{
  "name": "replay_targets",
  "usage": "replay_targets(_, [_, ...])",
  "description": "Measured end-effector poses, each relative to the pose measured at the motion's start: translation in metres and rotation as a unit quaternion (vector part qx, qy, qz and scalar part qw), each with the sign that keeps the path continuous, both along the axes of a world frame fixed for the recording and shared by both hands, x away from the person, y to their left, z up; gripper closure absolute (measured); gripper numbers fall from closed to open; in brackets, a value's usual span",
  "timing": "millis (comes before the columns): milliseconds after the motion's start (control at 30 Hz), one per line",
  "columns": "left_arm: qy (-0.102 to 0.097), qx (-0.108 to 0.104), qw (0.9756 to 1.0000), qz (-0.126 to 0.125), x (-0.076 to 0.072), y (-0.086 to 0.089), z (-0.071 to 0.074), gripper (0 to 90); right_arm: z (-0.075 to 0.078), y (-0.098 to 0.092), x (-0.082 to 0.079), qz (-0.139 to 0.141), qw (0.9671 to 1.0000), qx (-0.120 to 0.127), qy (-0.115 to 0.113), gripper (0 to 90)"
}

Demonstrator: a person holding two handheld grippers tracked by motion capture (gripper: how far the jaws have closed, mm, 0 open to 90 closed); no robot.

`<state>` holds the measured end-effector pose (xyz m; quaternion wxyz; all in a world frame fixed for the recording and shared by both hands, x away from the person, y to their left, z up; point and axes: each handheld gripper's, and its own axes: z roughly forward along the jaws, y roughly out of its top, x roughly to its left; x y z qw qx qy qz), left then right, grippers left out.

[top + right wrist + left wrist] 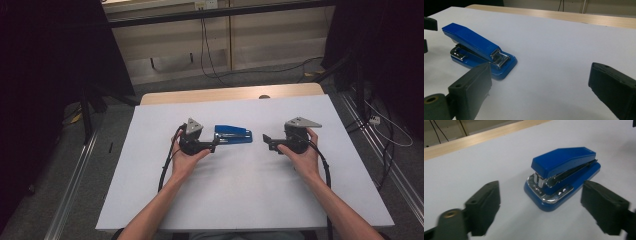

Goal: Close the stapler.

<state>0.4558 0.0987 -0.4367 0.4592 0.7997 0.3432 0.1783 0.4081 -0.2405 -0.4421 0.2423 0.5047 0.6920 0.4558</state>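
Blue stapler (pixel 233 135): lies flat on the white tabletop (pixel 250 200), between the two hands, lid down, nothing touching it.
Left tongs (pixel 214 146): jaws spread wide, nothing between them; tips just beside the stapler's near end, not in contact.
Right tongs (pixel 266 141): jaws also wide apart and empty; they point at the stapler from the other side, a little way off.
Tabletop edge: pale wood strip (pixel 230 93) along the far side.

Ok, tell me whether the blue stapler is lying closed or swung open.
Closed. The stapler sits flat on its base on the white table, its top arm down over the metal rail, with just a narrow gap.
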Motion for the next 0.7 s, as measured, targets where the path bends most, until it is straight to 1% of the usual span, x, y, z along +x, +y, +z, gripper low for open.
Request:
replay_targets(67, [0.002, -0.003, 1.0000, -0.004, -0.002, 0.001, 0.002, 6.2, 0.001, 0.000, -0.001, -0.001, 1.0000, -0.001, -0.001, 3.3])
replay_targets(100, [0.000, -0.004, 1.0000, -0.006, -0.003, 0.001, 0.002, 6.1, 0.001, 0.000, -0.003, -0.001, 1.0000, 0.004, 0.000, 4.3])
replay_targets(133, [-0.005, -0.007, 0.9999, -0.015, -0.004, 0.002, 0.002, 5.3, 0.002, 0.000, -0.003, -0.001, 1.0000, 0.004, -0.002, 4.6])
replay_targets(167, [-0.006, -0.005, 0.9998, -0.016, -0.005, 0.003, 0.003, 3.6, 0.002, 0.000, -0.006, 0.001, 1.0000, 0.003, -0.007, 4.6])
replay_targets(267, [-0.004, -0.006, 0.9999, -0.015, -0.009, 0.004, 0.005, 3.7, 0.003, 0.000, -0.010, -0.003, 0.9999, -0.001, -0.011, 4.6])
replay_targets(300, [-0.011, -0.008, 0.9998, -0.015, -0.011, 0.005, 0.006, 4.0, 0.004, -0.001, -0.011, -0.004, 0.9999, 0.003, -0.010, 4.7])
replay_targets(333, [-0.015, -0.014, 0.9997, -0.015, -0.013, 0.007, 0.008, 3.9, 0.005, -0.002, -0.012, -0.004, 0.9999, 0.005, -0.013, 4.7])
replay_targets(400, [-0.015, -0.019, 0.9996, -0.013, -0.016, 0.010, 0.011, 4.0, 0.006, -0.003, -0.015, -0.006, 0.9999, -0.001, -0.016, 4.7])
replay_targets(467, [-0.009, -0.017, 0.9997, -0.012, -0.019, 0.013, 0.013, 4.4, 0.007, -0.003, -0.018, -0.007, 0.9998, 0.000, -0.020, 4.7])
replay_targets(533, [-0.014, -0.019, 0.9997, -0.006, -0.023, 0.017, 0.014, 4.9, 0.008, -0.004, -0.020, -0.007, 0.9997, -0.004, -0.021, 4.7])
replay_targets(567, [-0.015, -0.017, 0.9997, -0.006, -0.024, 0.019, 0.014, 4.8, 0.009, -0.004, -0.022, -0.008, 0.9997, -0.005, -0.022, 4.8])
replay_targets(700, [-0.010, -0.024, 0.9996, -0.007, -0.029, 0.027, 0.016, 4.9, 0.012, -0.005, -0.026, -0.008, 0.9996, -0.003, -0.027, 4.8])
